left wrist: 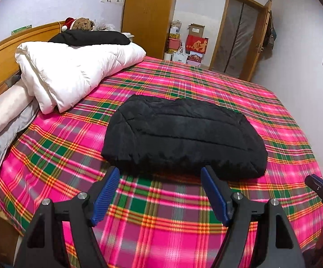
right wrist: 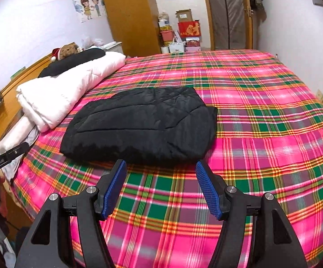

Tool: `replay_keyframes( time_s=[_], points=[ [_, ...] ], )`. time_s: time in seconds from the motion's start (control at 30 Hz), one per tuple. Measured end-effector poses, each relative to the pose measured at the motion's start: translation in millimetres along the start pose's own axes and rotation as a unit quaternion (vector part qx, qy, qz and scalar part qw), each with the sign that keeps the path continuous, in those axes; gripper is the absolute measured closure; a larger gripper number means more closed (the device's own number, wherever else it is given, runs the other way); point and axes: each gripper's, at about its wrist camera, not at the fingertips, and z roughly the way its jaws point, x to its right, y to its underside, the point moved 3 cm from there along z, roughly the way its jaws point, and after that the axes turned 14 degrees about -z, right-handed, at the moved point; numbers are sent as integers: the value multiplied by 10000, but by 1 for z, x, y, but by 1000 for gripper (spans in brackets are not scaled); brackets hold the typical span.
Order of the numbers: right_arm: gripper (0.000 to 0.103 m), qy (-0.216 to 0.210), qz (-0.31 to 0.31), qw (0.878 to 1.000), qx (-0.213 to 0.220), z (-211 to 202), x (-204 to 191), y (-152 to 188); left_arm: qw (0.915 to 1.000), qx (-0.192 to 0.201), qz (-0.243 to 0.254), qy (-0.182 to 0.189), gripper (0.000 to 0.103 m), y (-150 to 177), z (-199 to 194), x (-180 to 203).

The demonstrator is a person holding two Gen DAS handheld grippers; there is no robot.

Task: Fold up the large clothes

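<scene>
Two grippers are held above the near part of a bed spread with a pink, green and orange plaid sheet (left wrist: pixel 161 212). At the far left, along the wooden headboard (left wrist: pixel 2 76), pillows (left wrist: pixel 2 116) are stacked, and a folded white duvet (left wrist: pixel 72 71) is laid just right of them, with a second black garment (left wrist: pixel 89 37) resting on top of it and a teddy bear (left wrist: pixel 82 24) seen behind. Further right, near the middle of the bed, the folded black padded jacket (left wrist: pixel 183 134) is laid flat on the sheet, apart from the duvet. The left gripper (left wrist: pixel 160 172) is poised just short of the jacket's near edge, its blue pads (left wrist: pixel 106 194) spread apart with nothing between them and only the sheet seen in the gap. The right gripper (right wrist: pixel 160 165) is likewise held at the jacket's near edge, its jaws apart and empty, no fabric being touched. At the far right, a wooden wardrobe (left wrist: pixel 148 15), stacked boxes (left wrist: pixel 192 47) and a doorway (left wrist: pixel 239 33) are seen beyond the bed.
</scene>
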Motion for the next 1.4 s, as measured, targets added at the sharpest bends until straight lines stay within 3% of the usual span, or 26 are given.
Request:
replay_keyframes(
  time_s=[0.23, 0.47, 1.4],
  points=[
    [38, 60, -211, 9998, 0, -17, -23, 16, 10000, -56, 65, 2, 26, 31, -16, 11],
    [38, 147, -338, 9992, -164, -10, -29, 31, 9998, -176, 24, -28, 26, 46, -6, 11],
    [38, 127, -424, 9986, -281, -13, -37, 36, 9996, -261, -57, -29, 26, 61, -2, 8]
  ],
)
